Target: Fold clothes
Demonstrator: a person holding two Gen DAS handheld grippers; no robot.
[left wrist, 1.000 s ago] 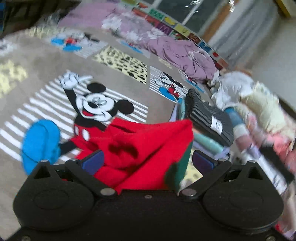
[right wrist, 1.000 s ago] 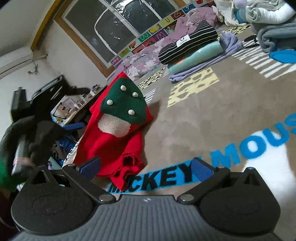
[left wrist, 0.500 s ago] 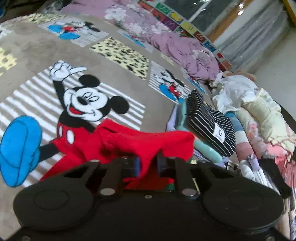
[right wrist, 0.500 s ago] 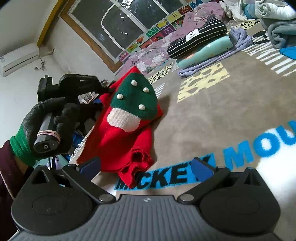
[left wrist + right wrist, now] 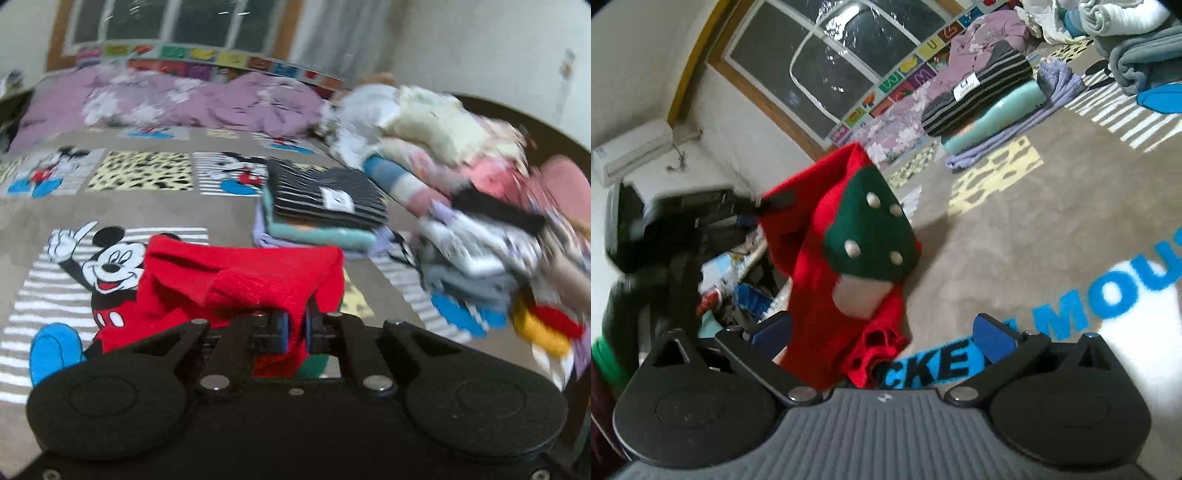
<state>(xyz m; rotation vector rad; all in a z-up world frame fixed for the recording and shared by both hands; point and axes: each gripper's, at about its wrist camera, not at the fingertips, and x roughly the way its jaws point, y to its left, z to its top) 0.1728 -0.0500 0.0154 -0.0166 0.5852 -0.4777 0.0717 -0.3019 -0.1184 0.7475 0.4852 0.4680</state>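
A red knit sweater (image 5: 240, 280) with a green and white mushroom patch (image 5: 871, 229) hangs lifted off the Mickey Mouse carpet (image 5: 122, 206). My left gripper (image 5: 295, 328) is shut on the sweater's upper edge and holds it up; in the right wrist view it (image 5: 764, 201) shows blurred at the sweater's top left. My right gripper (image 5: 882, 332) is open and empty, its blue pads on either side of the sweater's lower hem, which hangs just in front of it.
A stack of folded clothes (image 5: 325, 206) topped by a black striped garment lies on the carpet, also in the right wrist view (image 5: 982, 96). Unfolded laundry (image 5: 461, 177) is piled at the right. Purple bedding (image 5: 184, 103) lies under the window. Clutter (image 5: 738, 273) sits at the left.
My left gripper has shut on the red sweater and lifted it off the carpet, swinging its view right. The sweater now hangs closer to my open right gripper.
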